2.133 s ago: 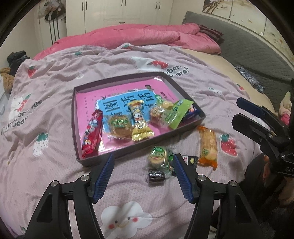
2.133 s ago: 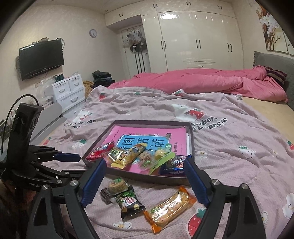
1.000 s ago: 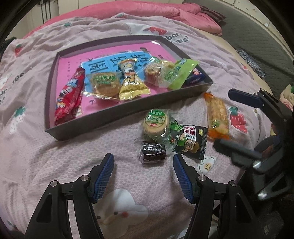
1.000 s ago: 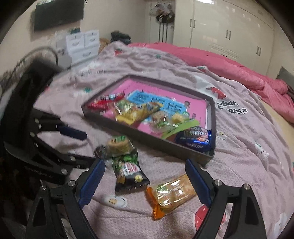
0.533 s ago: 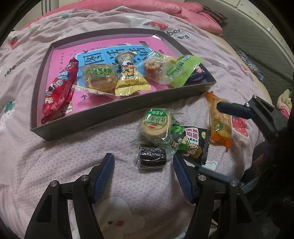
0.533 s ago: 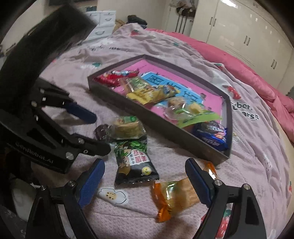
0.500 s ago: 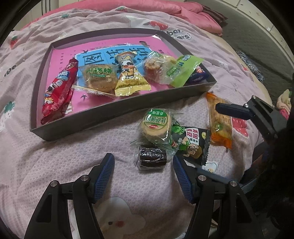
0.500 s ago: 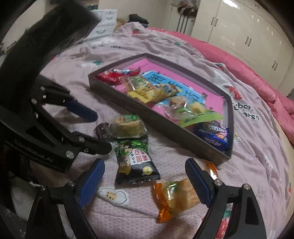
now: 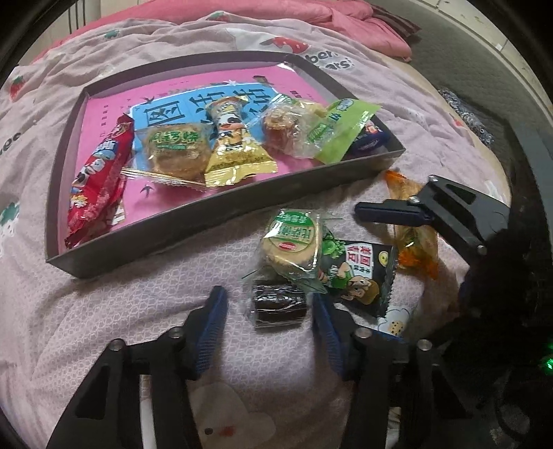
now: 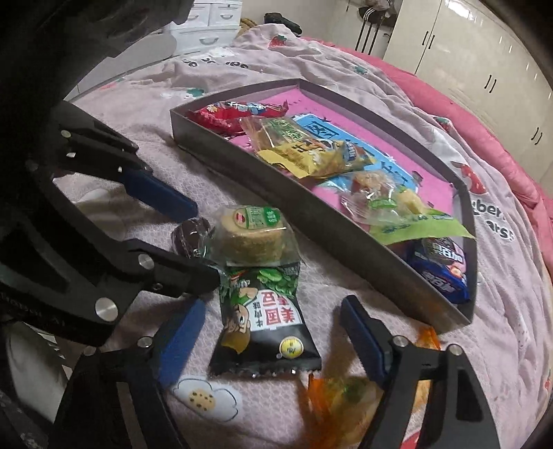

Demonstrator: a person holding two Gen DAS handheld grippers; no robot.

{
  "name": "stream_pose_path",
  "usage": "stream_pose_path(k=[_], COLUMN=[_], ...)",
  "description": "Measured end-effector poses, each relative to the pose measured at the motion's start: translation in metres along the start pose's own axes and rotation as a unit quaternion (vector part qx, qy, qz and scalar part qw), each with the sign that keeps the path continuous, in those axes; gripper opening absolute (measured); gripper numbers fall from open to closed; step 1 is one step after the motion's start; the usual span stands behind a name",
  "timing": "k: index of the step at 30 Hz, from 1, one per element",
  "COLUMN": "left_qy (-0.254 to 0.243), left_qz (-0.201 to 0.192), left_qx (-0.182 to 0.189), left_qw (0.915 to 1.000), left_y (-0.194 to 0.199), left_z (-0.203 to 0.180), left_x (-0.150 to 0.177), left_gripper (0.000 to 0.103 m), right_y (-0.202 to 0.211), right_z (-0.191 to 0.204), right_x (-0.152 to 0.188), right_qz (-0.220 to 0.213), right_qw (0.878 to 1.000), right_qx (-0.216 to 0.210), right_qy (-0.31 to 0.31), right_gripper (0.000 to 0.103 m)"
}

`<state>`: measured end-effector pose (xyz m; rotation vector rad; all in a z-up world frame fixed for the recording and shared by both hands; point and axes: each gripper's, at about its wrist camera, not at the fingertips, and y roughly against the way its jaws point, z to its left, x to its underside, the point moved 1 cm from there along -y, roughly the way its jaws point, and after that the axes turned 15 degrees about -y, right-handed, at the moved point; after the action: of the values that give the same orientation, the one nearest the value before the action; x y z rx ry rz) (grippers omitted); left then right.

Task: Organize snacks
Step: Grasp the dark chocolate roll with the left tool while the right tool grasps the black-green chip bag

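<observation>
The left hand-held gripper (image 9: 269, 311) stood just above the bed, its jaws having just been closing; the dark wrapped cake (image 9: 279, 305) lay between the blue pads, which stood clear of it on both sides. The cake's long axis ran across the jaws, from pad to pad. The right hand-held gripper (image 10: 273, 331) had also just been narrowing and remained spread, astride the black snack packet (image 10: 264, 321), whose long axis ran along the fingers, pointing towards the tray. Whether its right pad touched the orange-wrapped snack (image 10: 345, 397) could not be told, as that area was blurred.

A round green-labelled biscuit pack (image 9: 293, 241) rested against the dark cake and overlapped the black packet. Beyond these lay the shallow grey tray (image 9: 214, 207) with a pink liner, holding a red packet (image 9: 100, 179), a yellow packet (image 9: 235, 152) and other wrapped snacks.

Everything lay on a mauve quilt (image 9: 138, 311) printed with strawberries. A pink duvet (image 10: 466, 86), white wardrobes (image 10: 484, 51) and a white drawer unit (image 10: 207, 20) stood behind.
</observation>
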<state>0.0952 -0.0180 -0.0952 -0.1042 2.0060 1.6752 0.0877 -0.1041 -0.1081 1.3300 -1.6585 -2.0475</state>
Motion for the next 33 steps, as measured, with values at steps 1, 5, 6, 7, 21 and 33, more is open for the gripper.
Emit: stream_pose_path(k=[1, 5, 6, 7, 21, 33], left_qy=[-0.002, 0.000, 0.000, 0.000, 0.032, 0.040], left_qz=[0.001, 0.004, 0.005, 0.006, 0.002, -0.027], left_qx=[0.000, 0.002, 0.002, 0.002, -0.007, -0.016], left_qw=[1.0000, 1.0000, 1.0000, 1.0000, 0.9994, 0.9987], left_y=[-0.001, -0.004, -0.004, -0.004, 0.013, 0.040], left_z=[-0.001, 0.000, 0.001, 0.001, 0.018, 0.020], left_x=[-0.001, -0.003, -0.003, -0.003, 0.009, 0.012], left_gripper=[0.046, 0.040, 0.039, 0.038, 0.037, 0.037], right_y=[-0.001, -0.006, -0.006, -0.006, 0.010, 0.042], right_z=[0.000, 0.000, 0.000, 0.000, -0.003, -0.006], right_x=[0.000, -0.002, -0.002, -0.002, -0.001, 0.005], right_qz=[0.002, 0.004, 0.005, 0.005, 0.003, -0.022], right_qw=[1.000, 1.000, 1.000, 1.000, 0.997, 0.991], right_qx=[-0.003, -0.020, -0.026, -0.030, -0.072, -0.111], right_qy=[-0.001, -0.004, -0.005, -0.007, -0.036, -0.069], right_gripper=[0.077, 0.068, 0.066, 0.062, 0.042, 0.042])
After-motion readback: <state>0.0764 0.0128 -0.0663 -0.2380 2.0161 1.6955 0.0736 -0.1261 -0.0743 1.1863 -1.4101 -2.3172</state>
